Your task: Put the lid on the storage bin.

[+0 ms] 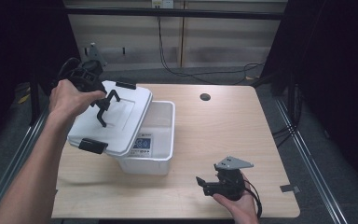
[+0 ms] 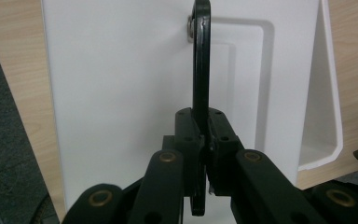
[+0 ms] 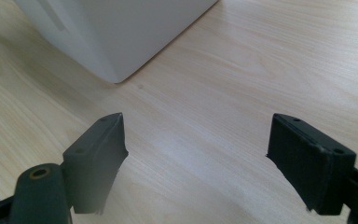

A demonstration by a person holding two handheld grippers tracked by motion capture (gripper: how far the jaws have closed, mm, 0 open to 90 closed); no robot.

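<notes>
The left gripper (image 1: 103, 106) is at about 10 o'clock on the table (image 1: 223, 135). Its jaws are pinched tight on the black handle (image 2: 201, 70) of the white lid (image 1: 114, 119). The left gripper view shows the handle squeezed flat between the two pads. The lid is not shut on the box (image 1: 156, 140). It sits tilted and pushed over toward 9 o'clock, so the side of the box toward 3 o'clock is open to the air. I think the lid job is about half done: the lid is held and off its seat. It is either coming off or going on, and I cannot tell which. It has yet to be set down somewhere or pressed flat on the box.

The black clip (image 1: 93, 145) at the near end of the lid hangs loose, and another clip (image 1: 126, 85) is at the far end.

The right gripper (image 1: 204, 183) rests low at about 5 o'clock, near the table edge and well apart from the box. Its jaws are spread wide with nothing between them. The right gripper view shows bare wood and a corner of the box (image 3: 116, 37).

The lid hides part of the inside of the box, so I cannot tell if anything is in there. The label (image 1: 142, 142) on the box is too small to read. The room around the table is very dark.
</notes>
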